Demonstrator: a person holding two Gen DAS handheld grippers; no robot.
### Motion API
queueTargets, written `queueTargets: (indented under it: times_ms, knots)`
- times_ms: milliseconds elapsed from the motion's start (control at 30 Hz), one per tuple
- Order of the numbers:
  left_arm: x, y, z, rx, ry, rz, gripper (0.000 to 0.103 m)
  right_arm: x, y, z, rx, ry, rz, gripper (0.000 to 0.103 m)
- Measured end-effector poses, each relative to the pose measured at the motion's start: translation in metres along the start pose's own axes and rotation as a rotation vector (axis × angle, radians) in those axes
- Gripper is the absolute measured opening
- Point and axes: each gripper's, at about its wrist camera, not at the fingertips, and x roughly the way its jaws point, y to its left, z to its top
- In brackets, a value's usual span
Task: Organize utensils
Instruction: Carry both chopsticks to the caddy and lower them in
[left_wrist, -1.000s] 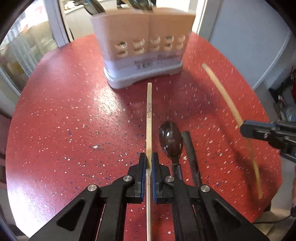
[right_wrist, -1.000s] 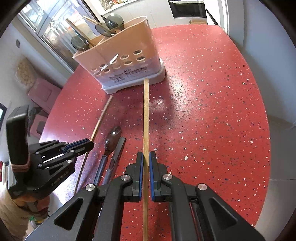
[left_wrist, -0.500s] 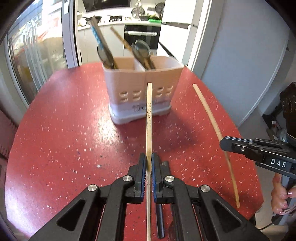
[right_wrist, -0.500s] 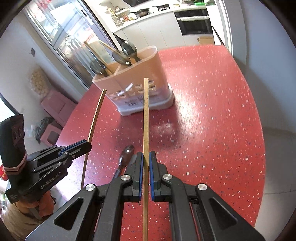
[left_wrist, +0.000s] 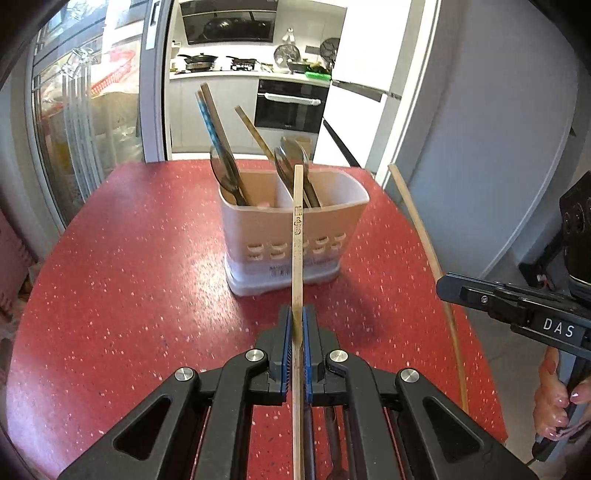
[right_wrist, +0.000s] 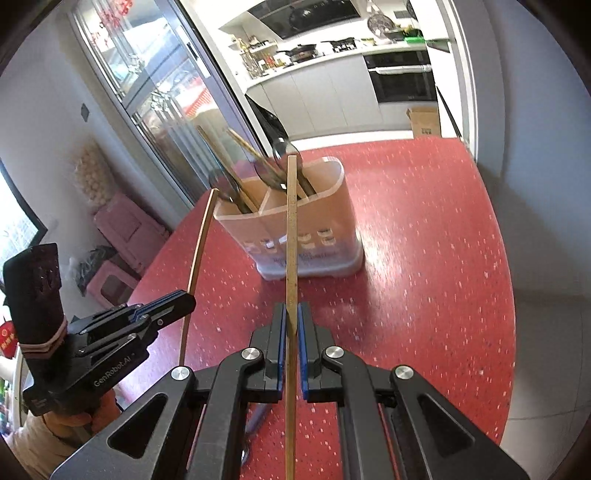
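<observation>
Both tongs grip one chopstick apiece: left tongs on the stamped chopstick, right tongs on the plain chopstick; printed marks legible only in left view.

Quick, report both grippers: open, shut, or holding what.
Left gripper: shut on a wooden chopstick, lifted above the red table.
Right gripper: shut on a second wooden chopstick, also off the table.

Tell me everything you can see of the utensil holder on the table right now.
The pinkish-beige plastic utensil holder stands upright on the red speckled table, seated in a pale translucent base. A middle wall splits it into two compartments, and a row of slots pierces its front. Dark spoons and wooden and blue-patterned chopsticks lean in both compartments. No gripper touches it.
</observation>
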Motion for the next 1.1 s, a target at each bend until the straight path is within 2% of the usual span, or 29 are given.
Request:
queueTargets:
  times_ms: [300,567,767,900,1100]
  knots:
    - [-0.015,0.009,0.042,-0.022,-0.119,0.000,0.034,-0.001,0.014,0.041,-0.050,-0.067,0.013,0.007]
    - [-0.008,0.022,0.077,-0.054,-0.174,0.004,0.034,0.006,0.019,0.079,-0.091,-0.120,0.011,0.007]
    - [-0.006,0.029,0.107,-0.071,-0.254,0.003,0.034,0.014,0.022,0.106,-0.123,-0.188,0.005,0.007]
    - [0.008,0.032,0.125,-0.089,-0.306,0.011,0.034,0.026,0.021,0.125,-0.134,-0.233,0.002,0.007]
    - [0.037,0.038,0.142,-0.118,-0.331,0.037,0.034,0.050,0.022,0.153,-0.170,-0.293,-0.002,0.006]
